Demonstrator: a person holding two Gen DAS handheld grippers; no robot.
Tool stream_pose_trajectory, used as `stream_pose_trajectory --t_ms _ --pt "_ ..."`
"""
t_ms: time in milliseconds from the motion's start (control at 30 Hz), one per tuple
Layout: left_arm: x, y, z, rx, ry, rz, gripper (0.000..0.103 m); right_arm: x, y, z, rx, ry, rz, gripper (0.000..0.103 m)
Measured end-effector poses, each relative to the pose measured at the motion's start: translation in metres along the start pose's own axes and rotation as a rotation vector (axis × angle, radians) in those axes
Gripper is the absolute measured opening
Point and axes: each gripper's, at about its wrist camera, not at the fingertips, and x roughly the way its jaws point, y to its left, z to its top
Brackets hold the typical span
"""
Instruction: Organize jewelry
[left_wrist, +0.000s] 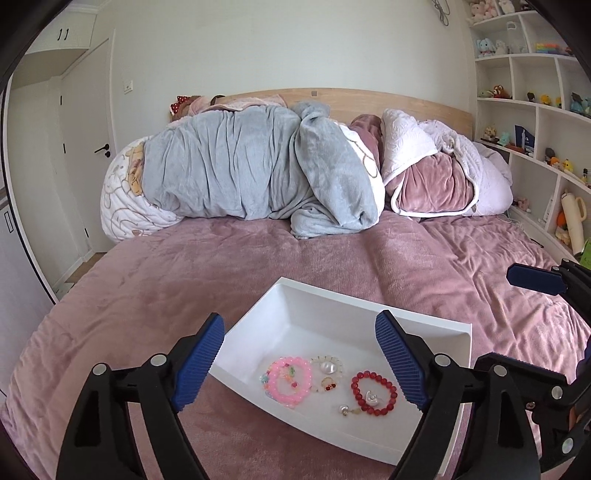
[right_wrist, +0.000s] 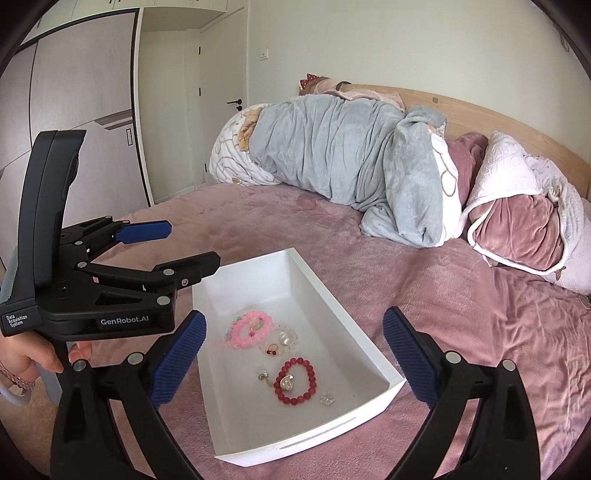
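Observation:
A white tray (left_wrist: 436, 325) lies on the pink bed; it also shows in the right wrist view (right_wrist: 295, 439). In it lie a pink bead bracelet (left_wrist: 290, 380) (right_wrist: 250, 328), a red bead bracelet (left_wrist: 373, 393) (right_wrist: 294, 381), a pearl ring (left_wrist: 327, 366) (right_wrist: 283, 336), a small red-stone ring (left_wrist: 328, 384) (right_wrist: 272, 349) and small charms (left_wrist: 345, 410) (right_wrist: 327, 398). My left gripper (left_wrist: 301, 363) is open and empty, hovering over the tray's near end. My right gripper (right_wrist: 293, 354) is open and empty above the tray. The left gripper also shows in the right wrist view (right_wrist: 177, 247), beside the tray.
Rolled grey and pink quilts (left_wrist: 258, 166) lie at the bed's head against a wooden headboard (left_wrist: 406, 103). White shelves with toys (left_wrist: 535, 110) stand at the right. A door (left_wrist: 92, 147) and wardrobe (right_wrist: 74, 92) are at the left. The pink bedspread (left_wrist: 184, 266) surrounds the tray.

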Motion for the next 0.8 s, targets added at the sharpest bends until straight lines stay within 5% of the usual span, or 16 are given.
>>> stream_pose_trajectory --t_ms 367,800 --pt "-0.078 -0.013 -0.009 0.015 -0.132 0.083 0.095 -0.072 0.022 0.006 -0.014 -0.134 -0.055 0.098" --pt "-0.116 -0.03 -0.07 -0.056 -0.184 0.166 0.099 -0.096 0.025 -0.054 0.077 -0.181 -0.105 0.098"
